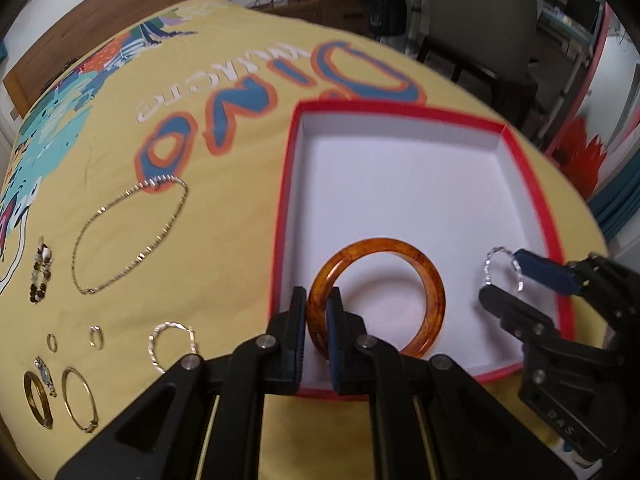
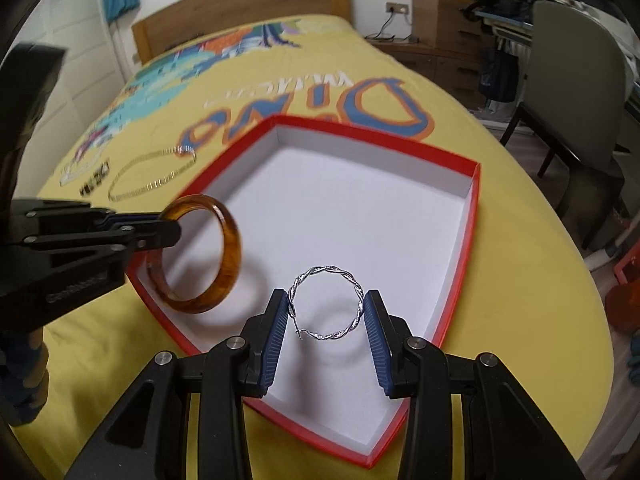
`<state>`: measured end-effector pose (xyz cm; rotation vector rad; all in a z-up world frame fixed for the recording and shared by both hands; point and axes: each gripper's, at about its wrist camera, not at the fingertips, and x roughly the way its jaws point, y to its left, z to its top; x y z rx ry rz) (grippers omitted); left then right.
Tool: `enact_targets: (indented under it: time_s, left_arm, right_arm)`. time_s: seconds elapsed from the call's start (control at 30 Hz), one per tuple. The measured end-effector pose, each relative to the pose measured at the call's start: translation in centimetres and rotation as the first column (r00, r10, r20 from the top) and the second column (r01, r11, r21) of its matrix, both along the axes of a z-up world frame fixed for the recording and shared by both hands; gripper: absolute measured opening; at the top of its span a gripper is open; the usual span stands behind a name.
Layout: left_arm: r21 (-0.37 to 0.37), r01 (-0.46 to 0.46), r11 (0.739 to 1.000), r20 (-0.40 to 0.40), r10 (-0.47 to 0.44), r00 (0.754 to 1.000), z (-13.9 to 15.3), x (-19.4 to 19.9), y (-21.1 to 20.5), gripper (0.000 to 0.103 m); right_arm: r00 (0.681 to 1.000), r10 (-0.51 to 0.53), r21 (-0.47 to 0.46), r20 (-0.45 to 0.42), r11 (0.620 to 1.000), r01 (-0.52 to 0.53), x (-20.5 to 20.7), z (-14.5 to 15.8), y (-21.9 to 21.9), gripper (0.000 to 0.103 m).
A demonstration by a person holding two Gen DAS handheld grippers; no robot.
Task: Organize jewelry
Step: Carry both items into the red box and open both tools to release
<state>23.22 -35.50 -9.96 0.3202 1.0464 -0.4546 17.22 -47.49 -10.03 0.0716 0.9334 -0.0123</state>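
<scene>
A red-rimmed box with a white floor lies on the yellow bedspread. My left gripper is shut on the rim of an amber bangle, which hangs over the box's near left corner. My right gripper is shut on a twisted silver hoop earring, pinched across its width above the box floor. In the left wrist view a second silver hoop, a long chain necklace, a beaded bracelet, small rings and gold bangles lie left of the box.
The bed has a wooden headboard at the far end. A grey chair and wooden drawers stand beside the bed on the right. Bare white floor fills the far part of the box.
</scene>
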Motion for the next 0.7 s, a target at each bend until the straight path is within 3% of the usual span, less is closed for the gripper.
enact_targets:
  time_s: [0.2,0.33,0.37,0.4,0.6,0.7]
  left_arm:
    - [0.030,-0.007,1.000,-0.022,0.008,1.000,-1.9,0.0,-0.1,0.010]
    - [-0.016,0.000,1.000,-0.027,0.000,1.000,-1.8,-0.2,0.5,0.011]
    - [-0.025,0.004,1.000,-0.027,-0.005,1.000,-1.7,-0.3,0.6,0.013]
    - [-0.034,0.008,0.999,-0.025,-0.009,1.000,-1.7,-0.3,0.8,0.015]
    - [-0.050,0.009,0.999,0.003,-0.008,1.000,-0.4,-1.5,1.4,0.016]
    - [-0.066,-0.010,0.998,0.044,0.013,0.999,1.2,-2.5,1.9,0.031]
  right_arm:
    - [0.997,0.055,-0.079,-0.053,0.995,-0.059,0.0,-1.1,0.8,0.039]
    - [0.997,0.049,-0.110,-0.063,0.992,-0.056,-0.1,-1.2,1.2,0.041]
    - [0.997,0.042,-0.115,-0.062,0.992,-0.049,-0.3,-1.0,1.2,0.046]
    - [0.998,0.033,-0.123,-0.056,0.992,-0.039,-0.4,-0.8,1.2,0.051]
    - [0.997,-0.068,-0.144,0.041,0.987,0.073,-3.5,3.0,0.9,0.056]
    - [0.986,-0.137,-0.112,0.094,0.983,0.147,-6.3,5.2,0.5,0.058]
